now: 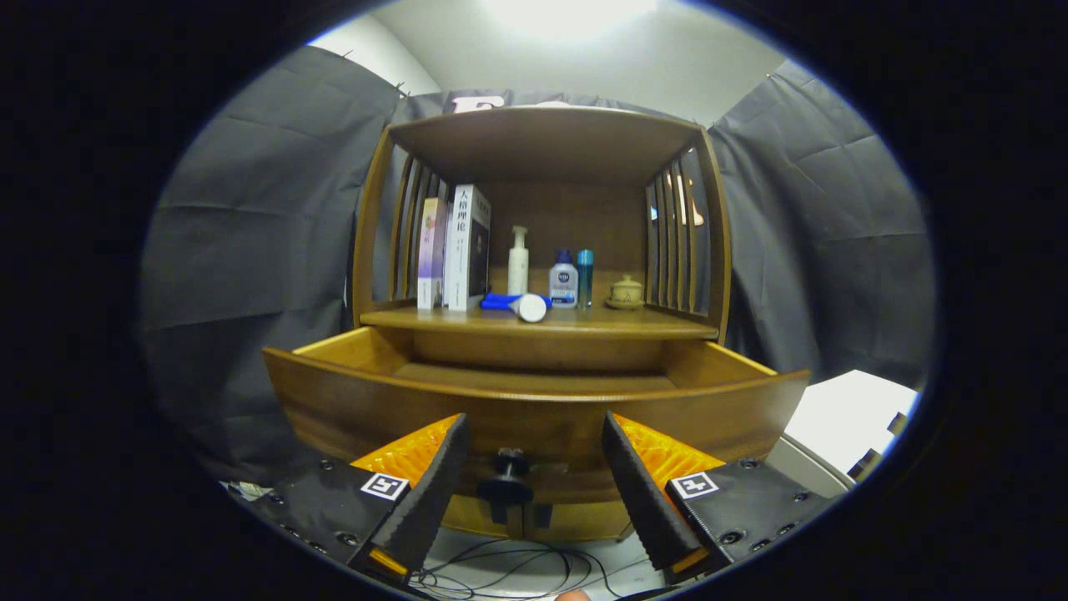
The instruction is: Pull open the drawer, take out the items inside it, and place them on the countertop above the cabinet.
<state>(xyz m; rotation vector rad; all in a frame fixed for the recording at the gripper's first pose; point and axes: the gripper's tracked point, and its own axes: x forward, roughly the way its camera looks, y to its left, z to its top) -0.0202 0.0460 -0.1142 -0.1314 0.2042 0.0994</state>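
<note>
Jaws (530,467) wide apart, gripping nothing, with the knob (506,484) between them, nearer the left finger. Drawer (534,401) stands pulled open at twelve o'clock, long axis left to right; its contents hidden behind the front.

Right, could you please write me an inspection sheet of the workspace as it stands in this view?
Surface: the countertop above the drawer carries all the items seen.
Job's things: the drawer is pulled open; the visible part of its floor looks bare. A blue tube lies at the countertop's front.
Clutter: two books, pump bottle, small bottle, teal can, lidded cup.
Gripper: gripper open, fingers either side of the drawer knob, not touching.
Cables: black cables on the floor below the fingers.
Surroundings: dark cloth booth walls.
</note>
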